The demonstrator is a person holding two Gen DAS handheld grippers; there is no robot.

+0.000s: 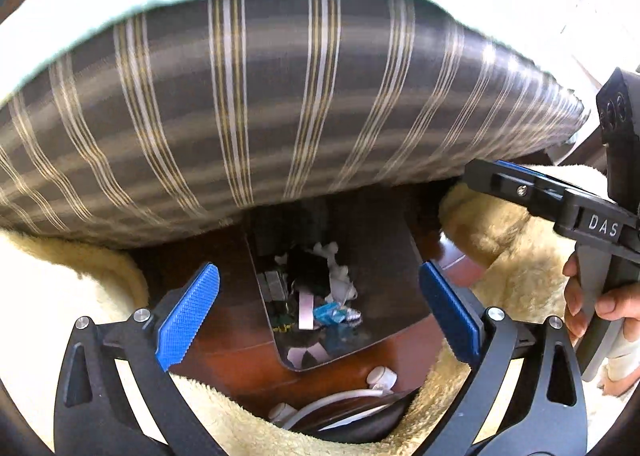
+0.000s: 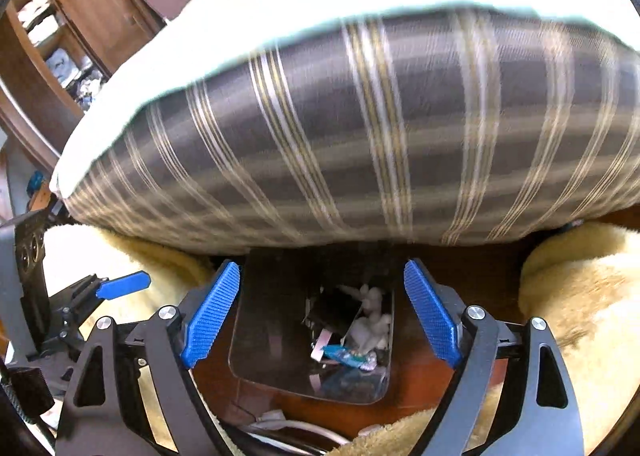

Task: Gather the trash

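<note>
Both grippers, left (image 1: pixel 318 310) & right (image 2: pixel 322 314), hang w/ jaws apart over a dark bin (image 2: pixel 272 336) of wrappers (image 2: pixel 348 358), striped cushion (image 2: pixel 360 136) above.

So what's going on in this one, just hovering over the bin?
A person holds a gripper in each hand over a dark bin on the wooden floor, tucked under a striped cushion between cream fleece covers. The left gripper and right gripper are both open and empty. The bin already holds a blue wrapper, crumpled white paper and other scraps. A white cable lies on the floor nearby.
</note>
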